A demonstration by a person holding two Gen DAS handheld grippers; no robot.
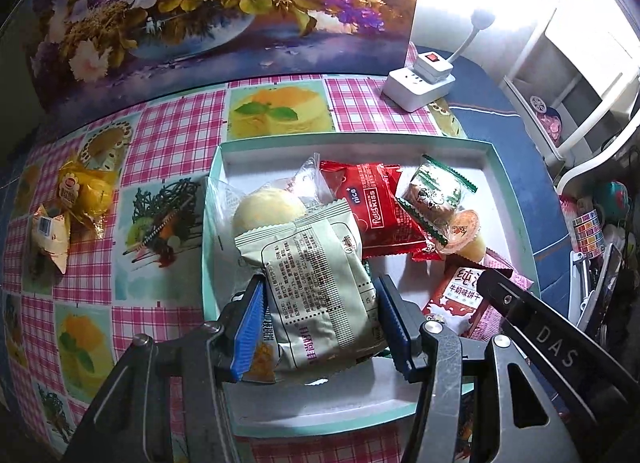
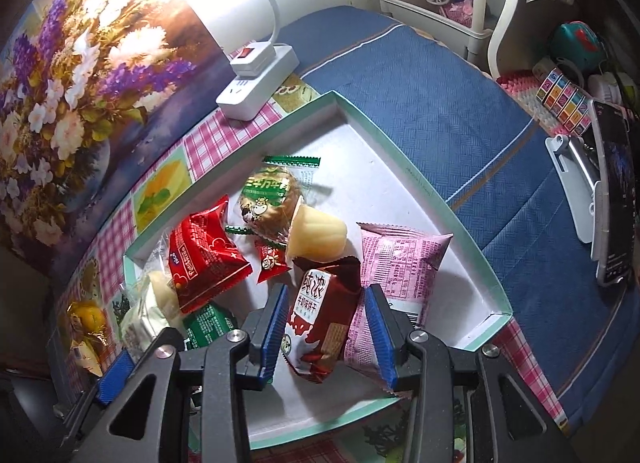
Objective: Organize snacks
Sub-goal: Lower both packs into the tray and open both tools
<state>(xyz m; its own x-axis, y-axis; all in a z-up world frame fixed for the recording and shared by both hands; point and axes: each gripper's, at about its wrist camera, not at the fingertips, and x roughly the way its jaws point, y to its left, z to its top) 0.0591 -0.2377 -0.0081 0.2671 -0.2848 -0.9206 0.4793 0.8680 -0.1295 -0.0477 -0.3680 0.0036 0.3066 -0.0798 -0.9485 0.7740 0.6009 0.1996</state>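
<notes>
Grey-green packet (image 1: 316,283) is gripped by left gripper (image 1: 320,327); dark-red biscuit packet (image 2: 320,315) is straddled by right gripper (image 2: 326,335), grip uncertain, over tray (image 2: 460,223).

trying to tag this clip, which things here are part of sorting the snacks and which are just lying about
Part of the job:
- shallow teal-rimmed cardboard tray
- grey-green foil biscuit packet between the left tongs
- dark red milk-biscuit packet between the right tongs
- yellow wrapped snack outside the tray

Lying about:
- white power strip
- phone on stand
</notes>
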